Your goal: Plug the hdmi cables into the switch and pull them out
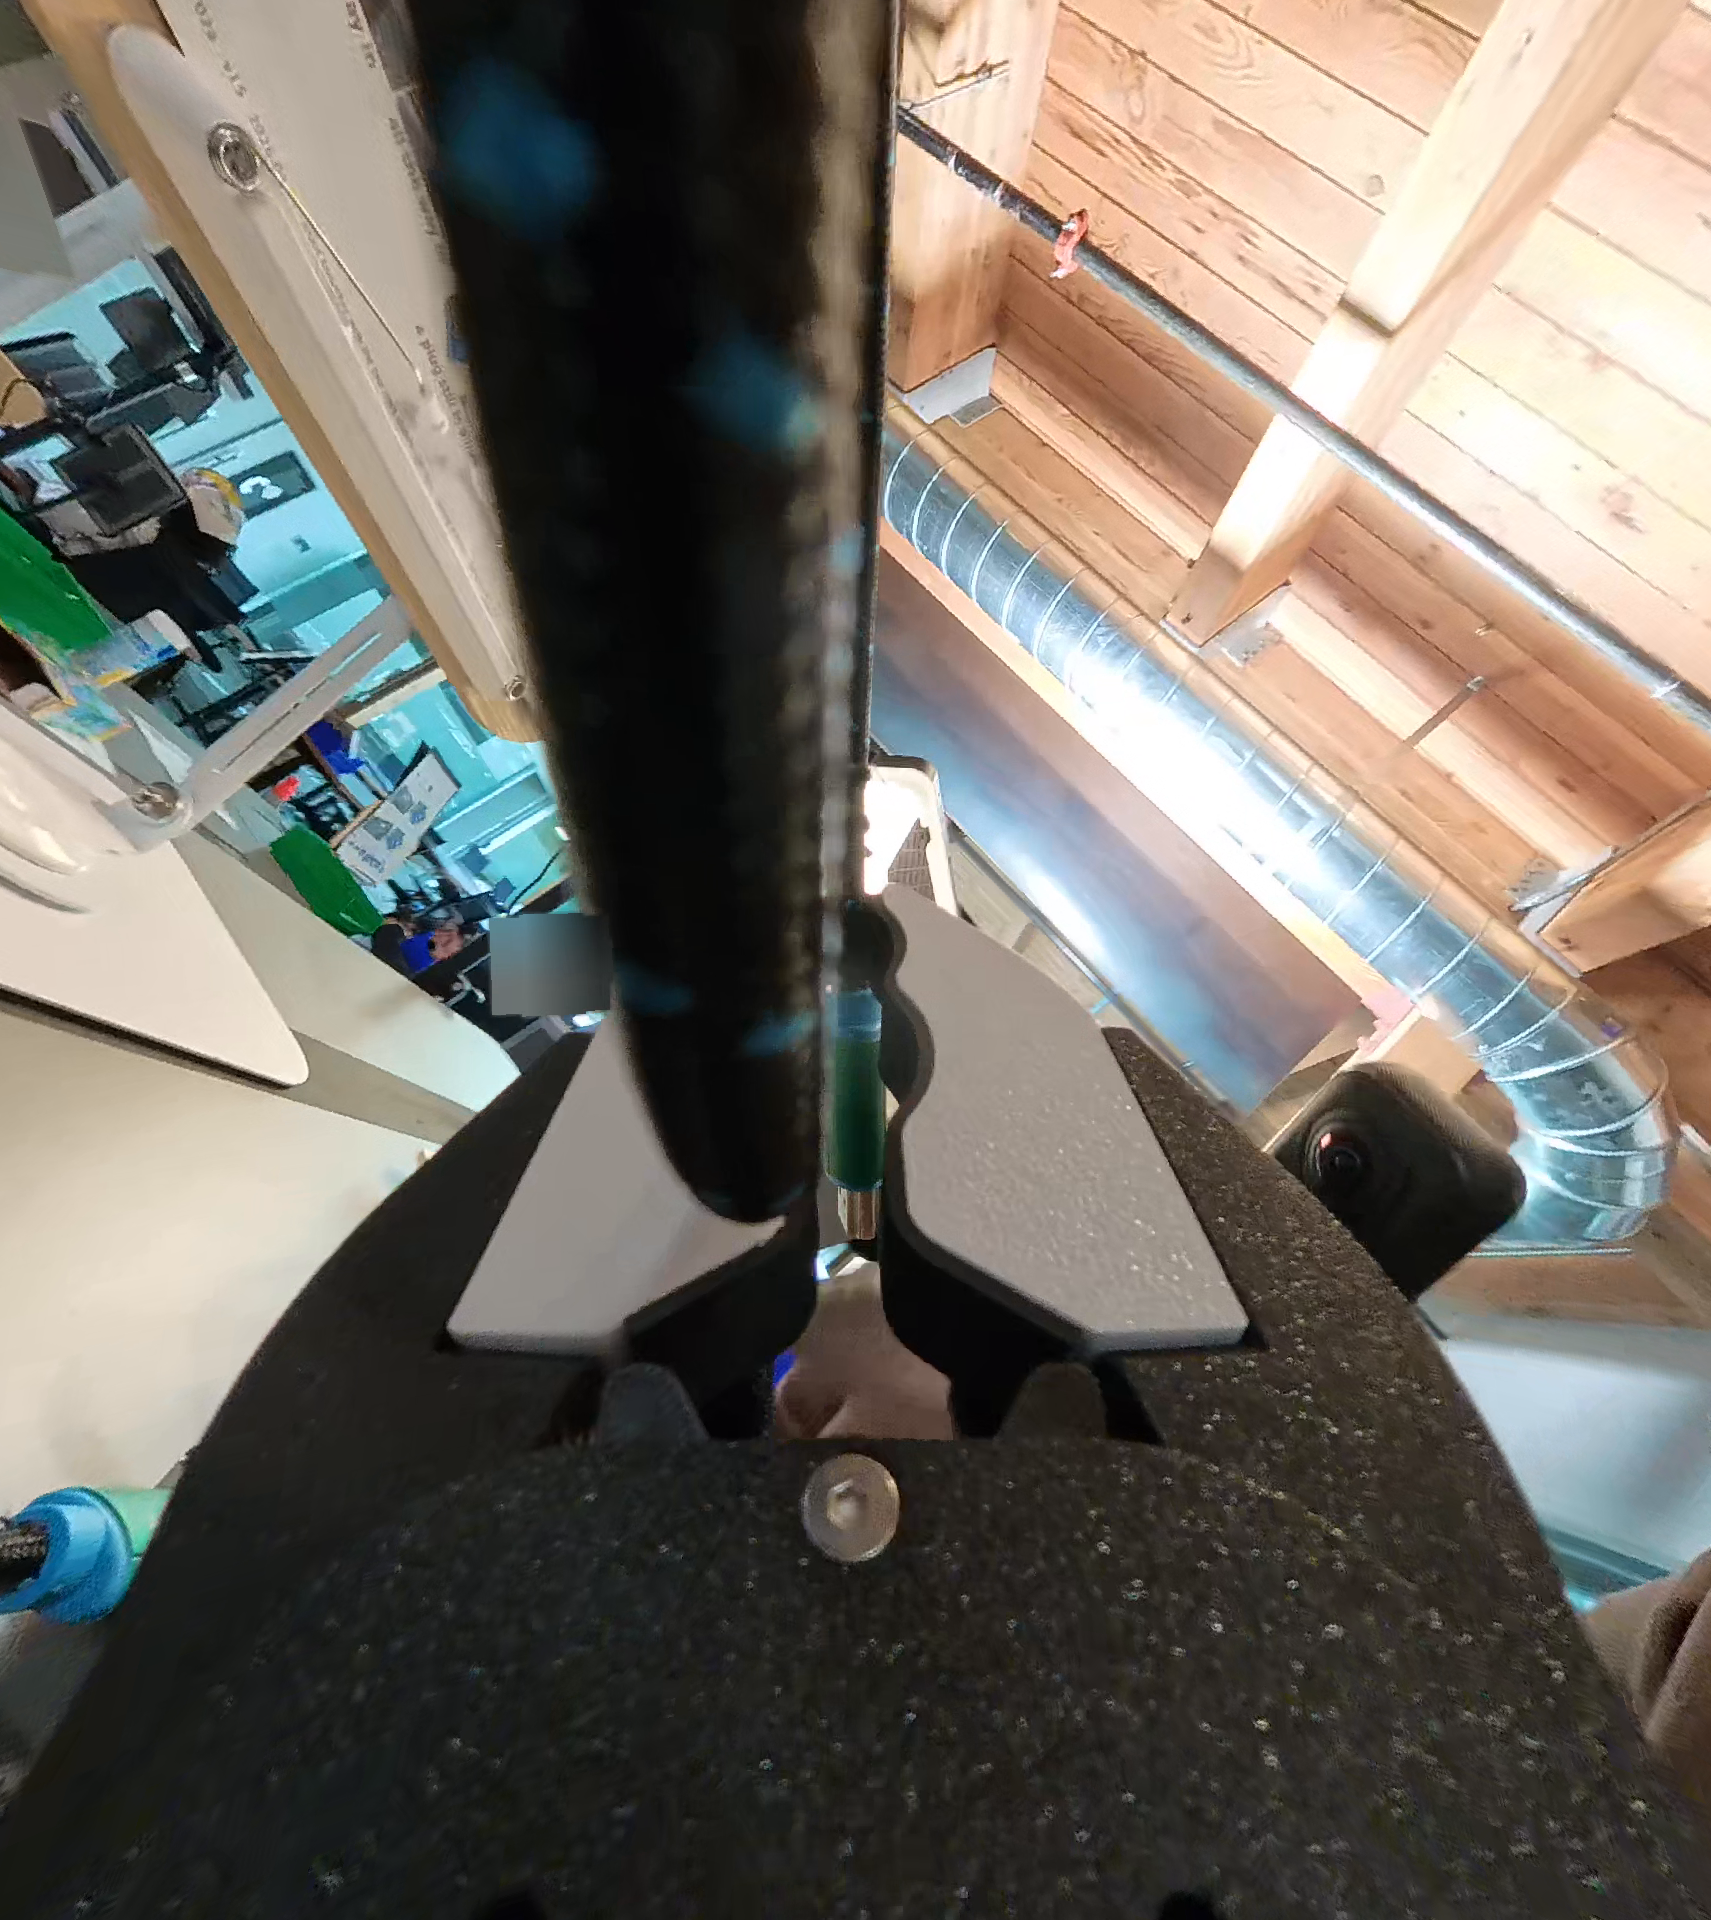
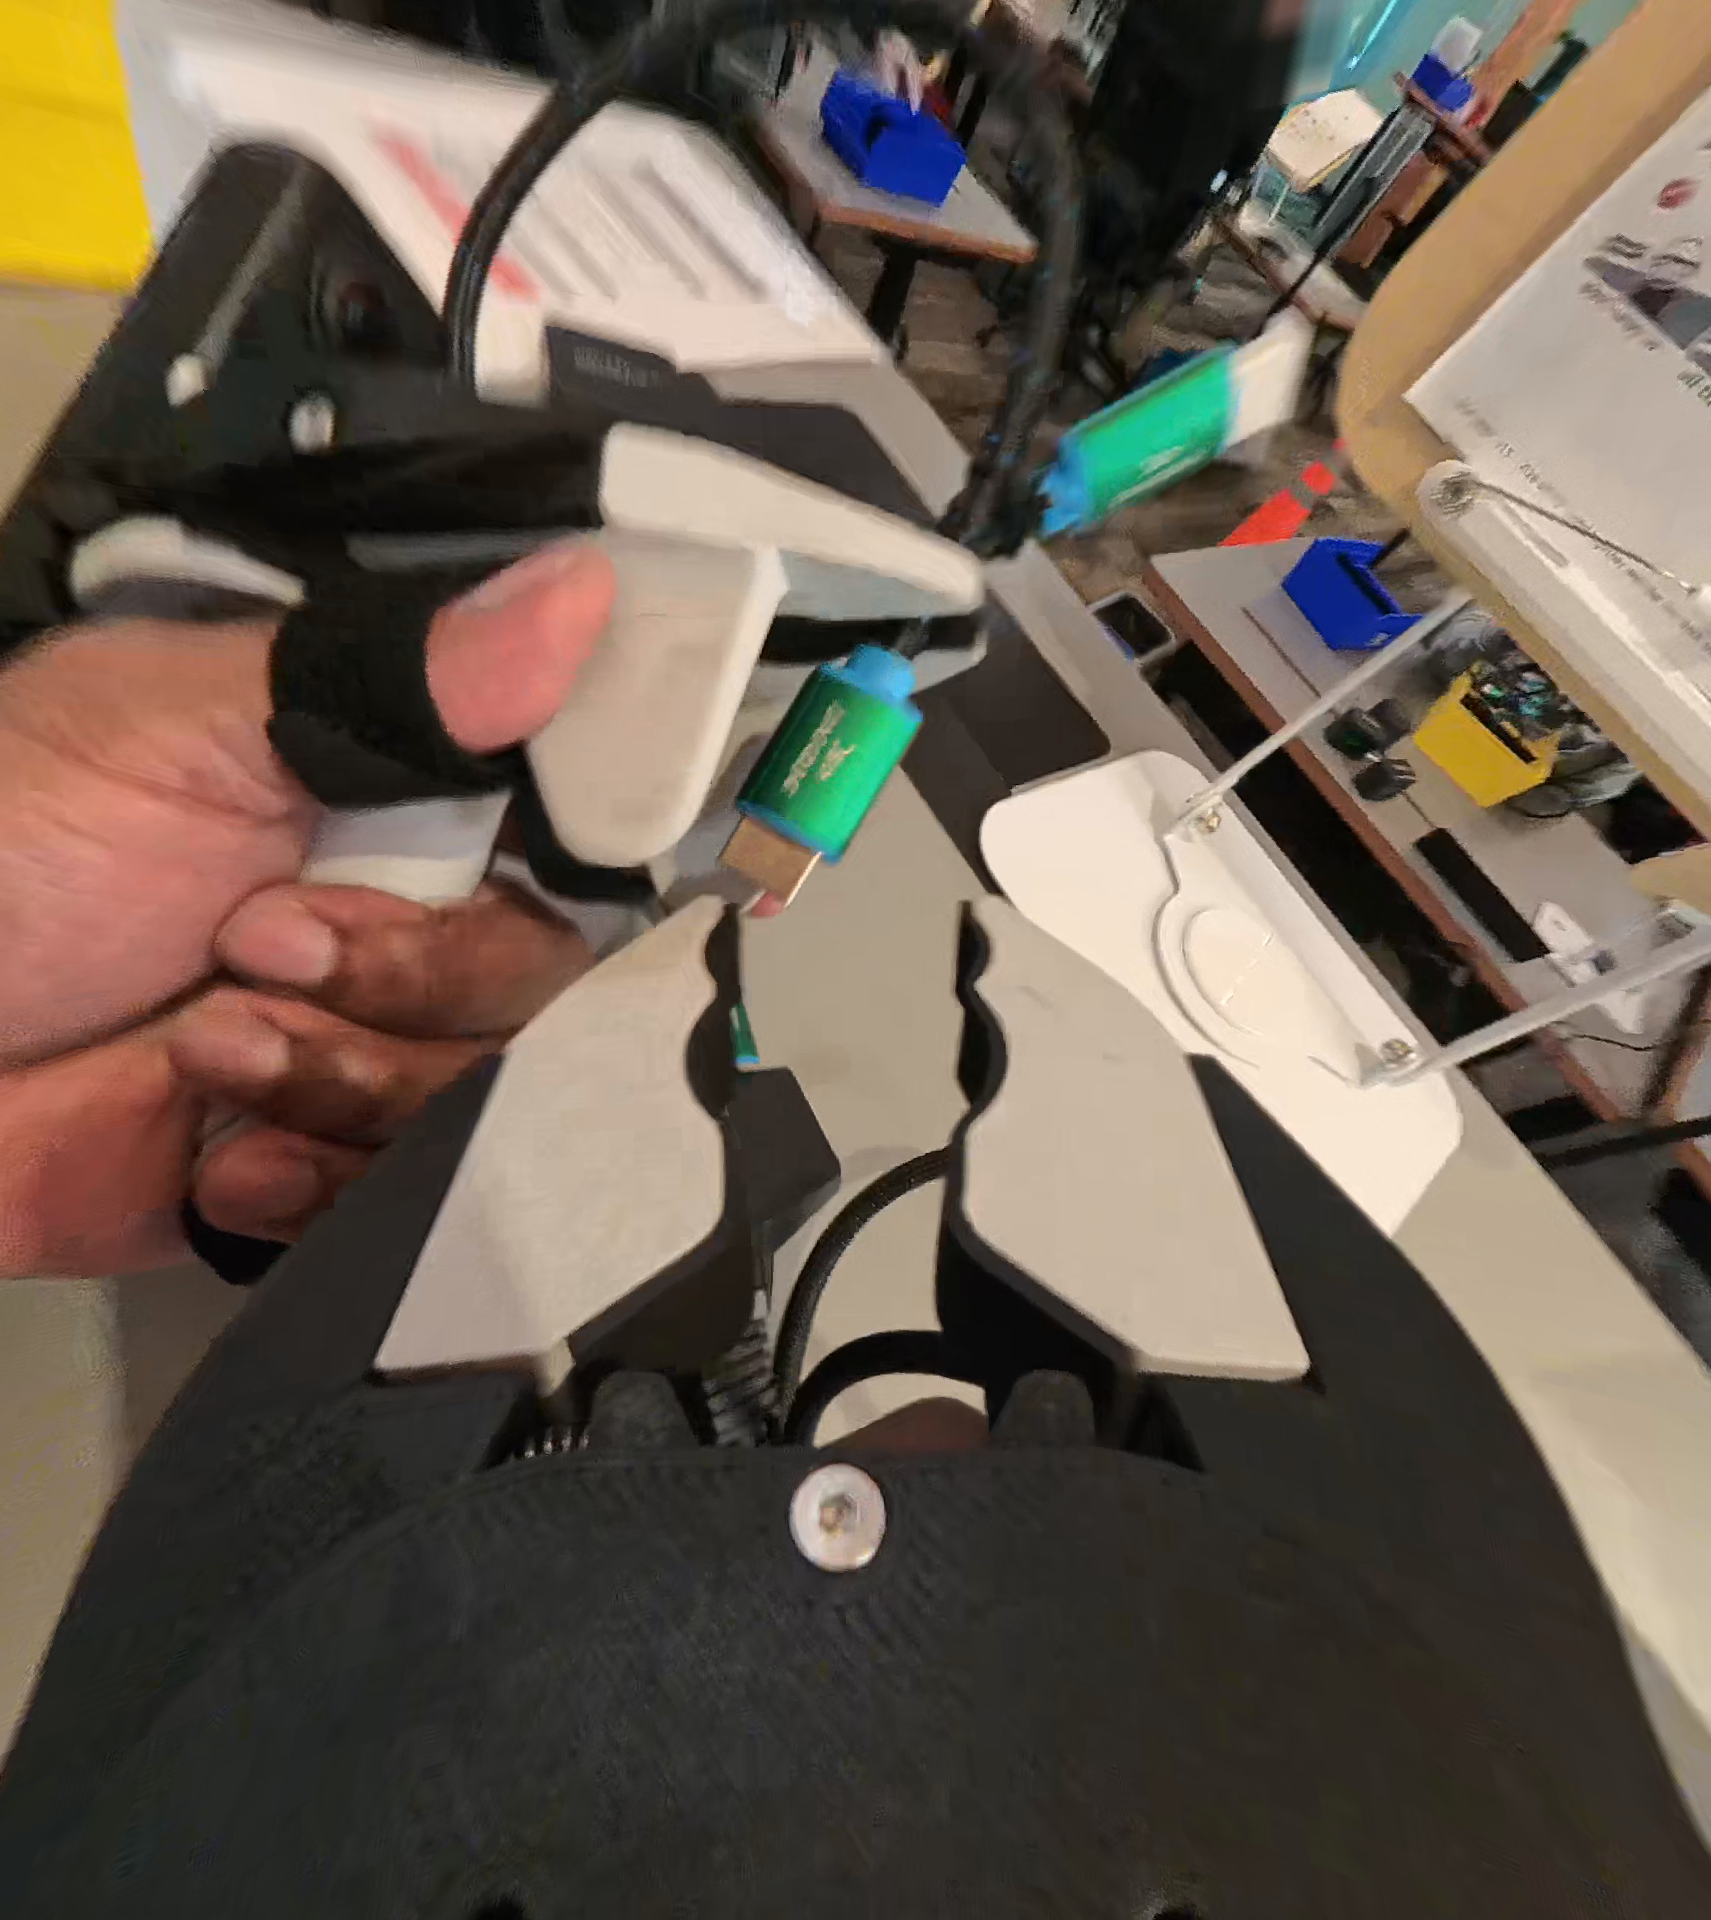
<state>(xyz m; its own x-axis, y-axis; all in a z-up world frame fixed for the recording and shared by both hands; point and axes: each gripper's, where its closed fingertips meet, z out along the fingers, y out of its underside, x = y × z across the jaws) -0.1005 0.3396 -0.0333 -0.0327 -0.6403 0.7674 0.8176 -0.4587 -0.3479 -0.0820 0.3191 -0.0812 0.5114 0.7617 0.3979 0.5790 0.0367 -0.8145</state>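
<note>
In the right wrist view, the cable plug (image 2: 823, 753) is held ahead of the right gripper (image 2: 846, 935), pinched at upper left by the left gripper (image 2: 970, 597). The stand base (image 2: 1350, 1132) lies right, on the table (image 2: 861, 1029).

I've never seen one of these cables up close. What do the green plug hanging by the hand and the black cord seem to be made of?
Green plug: the shell looks like coloured metal with a satin sheen, though it could be plastic. It has a blue rubbery-looking collar and a shiny bare metal tip.
Black cord: a woven fabric sleeve, going by its matt, ribbed braid with blue flecks.
</note>
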